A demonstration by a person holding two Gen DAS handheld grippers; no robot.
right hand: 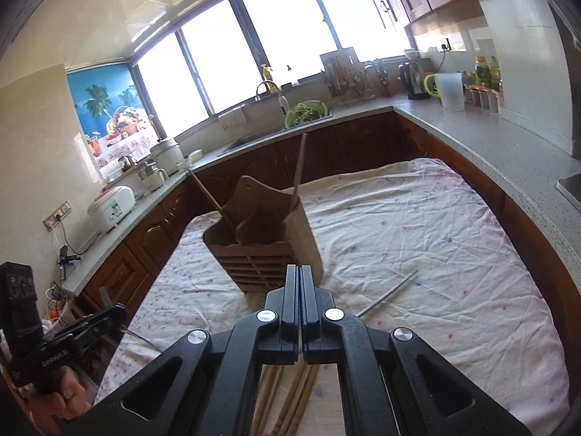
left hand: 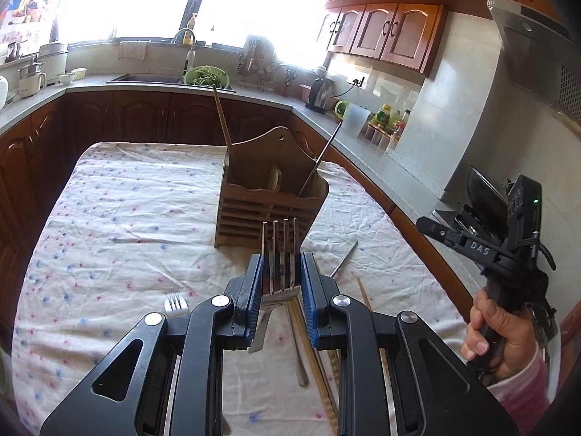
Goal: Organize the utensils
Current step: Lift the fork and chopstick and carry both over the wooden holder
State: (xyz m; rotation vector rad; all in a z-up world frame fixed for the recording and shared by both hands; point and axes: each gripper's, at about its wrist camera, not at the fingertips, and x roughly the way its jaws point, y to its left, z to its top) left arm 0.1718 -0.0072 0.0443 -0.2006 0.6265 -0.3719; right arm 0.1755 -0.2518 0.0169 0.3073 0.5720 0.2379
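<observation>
my left gripper point(left hand: 279, 276) pinches a fork point(left hand: 280, 254), my right gripper point(right hand: 299, 290) is closed empty, two utensils stand in the wooden holder point(left hand: 268, 196), and chopsticks point(right hand: 294, 399) plus another fork point(left hand: 175, 303) wait near me.

Kitchen interior. Wide window point(right hand: 276, 36) admits strong, overexposed daylight. L-shaped grey countertop point(right hand: 472, 127) on dark wooden base cabinets point(left hand: 145, 112). Reddish wooden wall cabinets point(left hand: 381, 32) upper right. Pale tiled walls point(right hand: 32, 138). Sink point(left hand: 145, 79) beneath window.
</observation>
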